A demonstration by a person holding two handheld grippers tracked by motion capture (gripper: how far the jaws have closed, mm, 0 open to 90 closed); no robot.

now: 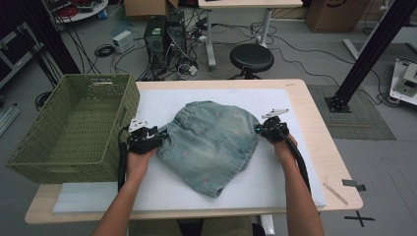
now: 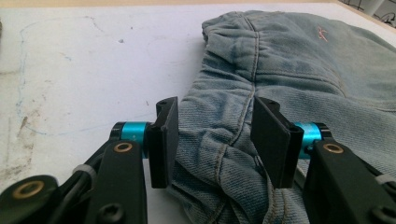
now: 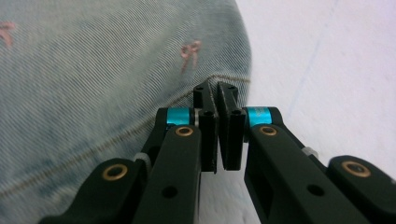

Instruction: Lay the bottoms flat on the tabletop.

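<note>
Faded blue denim garment (image 1: pixel 211 142) lay spread on the white-padded bench (image 1: pixel 275 182). Left gripper (image 2: pixel 215 140) straddled its bunched edge, fingers apart; right gripper (image 3: pixel 217 116) fingers pinched the opposite hem, likely for folding.

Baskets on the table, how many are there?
1. A green woven plastic basket sits at the table's left edge, beside the faded blue denim garment. No others are visible.
</note>
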